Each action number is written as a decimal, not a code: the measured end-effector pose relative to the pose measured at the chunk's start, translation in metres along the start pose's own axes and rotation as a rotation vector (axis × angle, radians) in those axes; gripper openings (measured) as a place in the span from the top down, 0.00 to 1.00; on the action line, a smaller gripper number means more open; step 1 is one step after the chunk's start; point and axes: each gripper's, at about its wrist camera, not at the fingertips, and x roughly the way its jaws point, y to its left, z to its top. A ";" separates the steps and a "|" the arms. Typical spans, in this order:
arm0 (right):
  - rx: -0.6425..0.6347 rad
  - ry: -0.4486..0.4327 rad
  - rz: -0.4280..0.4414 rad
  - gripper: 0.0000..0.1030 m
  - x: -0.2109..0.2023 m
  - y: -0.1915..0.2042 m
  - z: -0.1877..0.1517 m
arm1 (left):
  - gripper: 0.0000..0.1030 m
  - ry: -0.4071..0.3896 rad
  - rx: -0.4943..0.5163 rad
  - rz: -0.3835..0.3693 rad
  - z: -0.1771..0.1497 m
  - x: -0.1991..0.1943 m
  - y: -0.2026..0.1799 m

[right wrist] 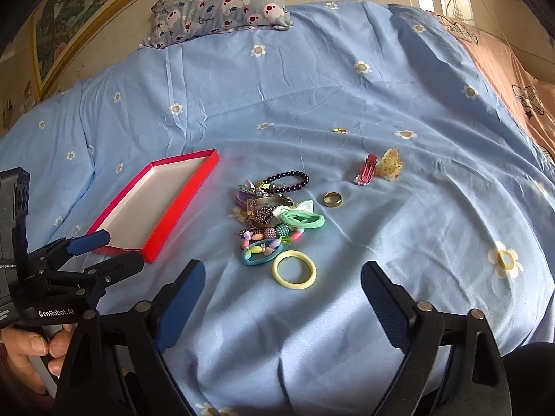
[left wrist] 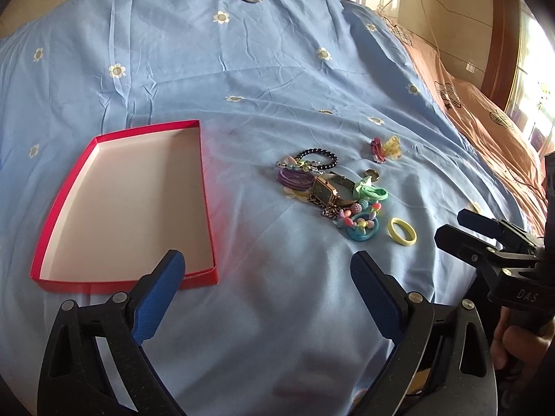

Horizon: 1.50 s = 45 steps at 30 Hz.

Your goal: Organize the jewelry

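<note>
nothing sorted yet — the red tray (left wrist: 121, 204) near the bed's left edge is bare, the jewelry pile (right wrist: 274, 222) lies mid-bed. left gripper (left wrist: 267, 270) and right gripper (right wrist: 282, 284) both gape wide, holding nothing — everything remains.

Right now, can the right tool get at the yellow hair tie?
Probably yes. The right tool is open and empty, and the yellow hair tie lies flat just ahead of it, apart from the jewelry pile, with only bare sheet between.

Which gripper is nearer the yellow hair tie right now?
Right. The right gripper hangs open just short of the yellow hair tie; the left gripper sits farther off, beside the red box.
</note>
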 end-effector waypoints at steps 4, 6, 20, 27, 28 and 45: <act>0.013 0.019 0.004 0.25 0.006 -0.005 0.000 | 0.11 0.013 -0.007 -0.026 0.008 0.007 0.001; 0.021 0.035 0.010 0.30 0.011 -0.008 0.001 | 0.15 0.022 -0.007 -0.035 0.013 0.013 0.000; 0.054 0.127 0.022 0.55 0.038 -0.023 0.003 | 0.28 0.108 0.004 -0.118 0.046 0.058 -0.017; 0.058 0.180 0.031 0.74 0.054 -0.029 0.006 | 0.36 0.166 0.004 -0.159 0.063 0.091 -0.024; 0.057 0.186 0.029 0.79 0.056 -0.029 0.006 | 0.36 0.174 0.003 -0.164 0.065 0.095 -0.024; 0.087 0.166 0.027 0.97 0.063 -0.044 0.031 | 0.92 0.280 0.046 -0.230 0.072 0.145 -0.036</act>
